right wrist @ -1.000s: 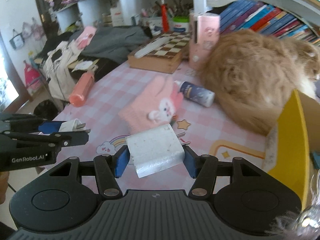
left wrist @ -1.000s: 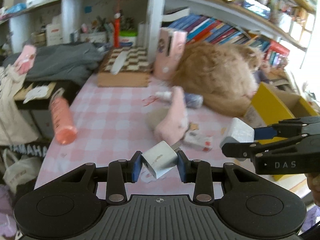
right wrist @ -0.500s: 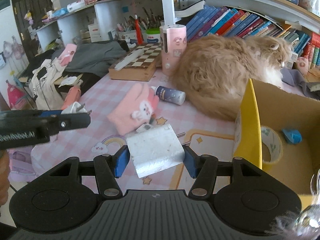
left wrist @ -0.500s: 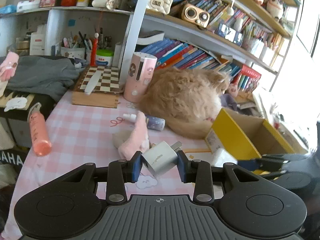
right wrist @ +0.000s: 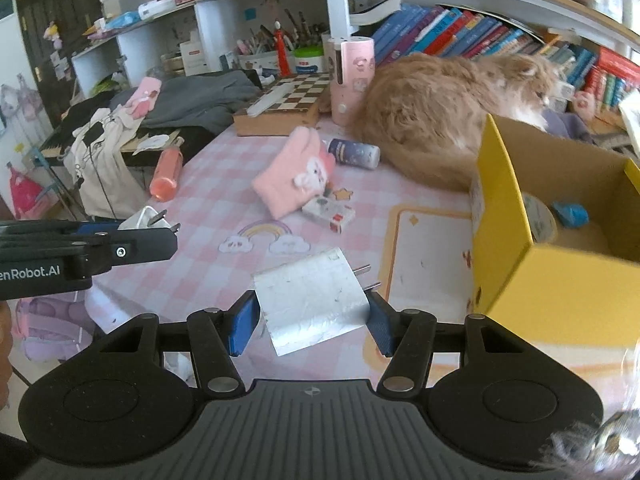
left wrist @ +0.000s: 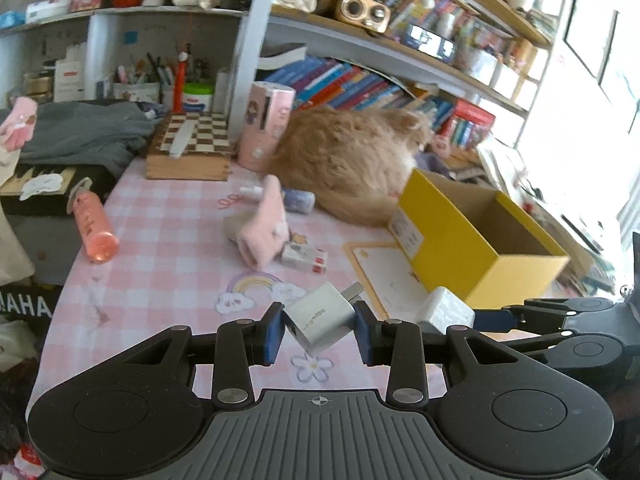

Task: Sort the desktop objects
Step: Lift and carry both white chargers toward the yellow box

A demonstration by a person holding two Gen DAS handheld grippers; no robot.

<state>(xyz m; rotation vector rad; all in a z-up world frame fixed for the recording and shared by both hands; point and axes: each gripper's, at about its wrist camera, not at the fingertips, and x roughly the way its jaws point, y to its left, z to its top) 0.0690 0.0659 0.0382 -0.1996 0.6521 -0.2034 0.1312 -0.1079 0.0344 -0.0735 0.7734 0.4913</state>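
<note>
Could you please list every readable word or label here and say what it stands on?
"enRobot.AI": cut off at the frame edge, on the left gripper.
"AHA": cut off, on a dark bag.
Charger print, box label, book spines: too blurred to read.

Readable writing around the tabletop

On the side of the left tool [right wrist: 120, 236], seen from the right wrist view, white letters read "enRobot.AI"; the start of the word is cut by the edge. At the far left of the left wrist view, a dark bag [left wrist: 24, 306] below the tabletop shows big white letters "AHA", also cut at the edge. The silver charger [left wrist: 320, 318] between the pads of the left tool has a small grey word on its face, but it is too small to read. The book spines and box labels are blurred.
</note>
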